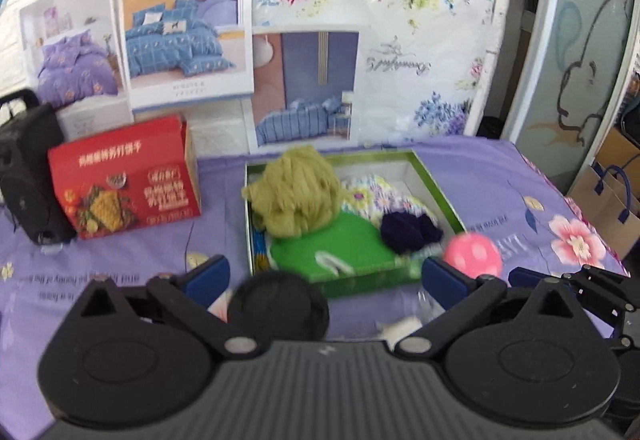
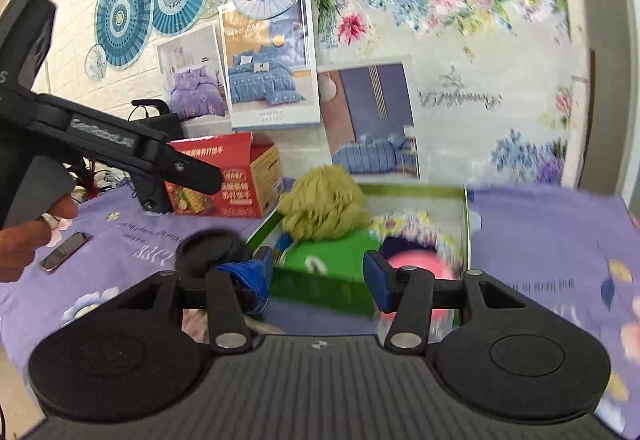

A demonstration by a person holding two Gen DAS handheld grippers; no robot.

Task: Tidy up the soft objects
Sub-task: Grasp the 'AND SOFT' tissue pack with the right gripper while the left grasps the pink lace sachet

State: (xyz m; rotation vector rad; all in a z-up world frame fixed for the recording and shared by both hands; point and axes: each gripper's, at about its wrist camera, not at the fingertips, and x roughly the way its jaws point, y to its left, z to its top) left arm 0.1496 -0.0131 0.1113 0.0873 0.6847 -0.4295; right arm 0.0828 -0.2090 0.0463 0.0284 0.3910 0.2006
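A green-rimmed box (image 1: 362, 277) on the purple bedsheet holds an olive yarn bundle (image 1: 294, 196), a green cloth (image 1: 328, 244), a floral fabric piece (image 1: 384, 196) and a dark navy yarn ball (image 1: 408, 232). A pink ball with white dots (image 1: 474, 254) is at the box's near right corner; in the right wrist view it (image 2: 416, 266) appears blurred, over the box's near right part. A black round soft object (image 1: 278, 306) lies just before my open left gripper (image 1: 324, 276). My right gripper (image 2: 320, 272) is open and empty, close to the box (image 2: 320, 286).
A red carton (image 1: 128, 184) and a black speaker (image 1: 28, 168) stand at the left. Bedding boxes (image 1: 188, 36) lean against the wall. A phone (image 2: 64, 251) lies on the sheet at the left. A paper bag (image 1: 612, 200) stands beyond the bed's right edge.
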